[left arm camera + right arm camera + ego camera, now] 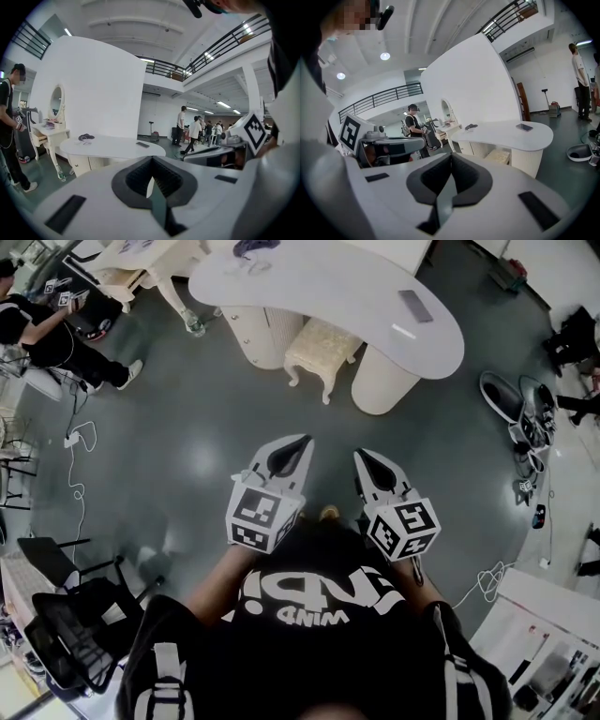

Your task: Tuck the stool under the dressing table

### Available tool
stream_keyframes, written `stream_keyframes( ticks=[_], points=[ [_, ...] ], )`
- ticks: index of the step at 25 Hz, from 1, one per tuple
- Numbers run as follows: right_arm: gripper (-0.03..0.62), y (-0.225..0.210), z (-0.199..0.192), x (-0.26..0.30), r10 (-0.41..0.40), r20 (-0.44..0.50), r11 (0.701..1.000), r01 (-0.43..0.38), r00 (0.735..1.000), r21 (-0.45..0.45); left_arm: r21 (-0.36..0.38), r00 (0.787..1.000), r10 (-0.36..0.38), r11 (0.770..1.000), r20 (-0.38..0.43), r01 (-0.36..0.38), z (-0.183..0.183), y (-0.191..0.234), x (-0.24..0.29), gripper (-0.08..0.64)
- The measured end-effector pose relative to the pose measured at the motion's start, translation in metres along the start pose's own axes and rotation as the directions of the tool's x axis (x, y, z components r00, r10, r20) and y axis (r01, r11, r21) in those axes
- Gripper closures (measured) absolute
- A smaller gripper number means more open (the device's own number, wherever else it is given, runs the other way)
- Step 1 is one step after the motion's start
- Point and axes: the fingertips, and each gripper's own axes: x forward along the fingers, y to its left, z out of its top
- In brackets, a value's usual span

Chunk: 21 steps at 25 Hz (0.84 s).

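The cream stool (321, 346) stands tucked between the two round pedestals of the white dressing table (309, 292), most of its seat under the tabletop edge. In the right gripper view the stool (501, 156) shows under the dressing table (506, 133). My left gripper (298, 442) and right gripper (363, 457) hang side by side over the dark floor, well short of the stool, both shut and empty. The left gripper view shows the dressing table (112, 146) beyond my shut left gripper (151, 160); the stool is hidden there. My right gripper (451, 159) is shut too.
A phone (415, 306) and a dark item (255, 247) lie on the tabletop. A second vanity with an oval mirror (55, 101) stands at the left, a person (56, 334) beside it. Black chairs (70, 615), cables (80, 442) and grey bowls (506, 395) ring the floor.
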Motion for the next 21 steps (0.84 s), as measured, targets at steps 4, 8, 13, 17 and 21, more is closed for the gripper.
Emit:
stream_keyframes(
  ticks=[4,8,13,17,21],
  points=[
    [0.571,-0.001,-0.003,-0.002,-0.008,-0.003,1.0,0.008,1.0,0.002,0.011,1.0,-0.001,1.0,-0.003,0.001,-0.001,-0.002,-0.001,0.552],
    [0.571,-0.001,-0.005,-0.002,-0.011,-0.006,1.0,0.011,1.0,0.0,0.013,1.0,0.002,1.0,-0.009,-0.002,-0.002,0.0,-0.003,0.552],
    [0.571,0.001,-0.009,-0.001,-0.004,-0.016,1.0,0.004,1.0,-0.001,0.011,1.0,0.009,1.0,-0.017,-0.009,-0.005,0.003,-0.004,0.552],
    [0.571,0.001,-0.012,0.002,-0.006,-0.024,1.0,0.006,1.0,0.001,0.005,1.0,0.012,1.0,-0.025,-0.011,-0.008,0.007,-0.004,0.552],
    [0.571,-0.001,-0.014,0.006,-0.01,-0.029,1.0,0.01,1.0,0.005,0.0,0.999,0.012,1.0,-0.033,-0.012,-0.011,0.012,-0.003,0.552]
  ],
)
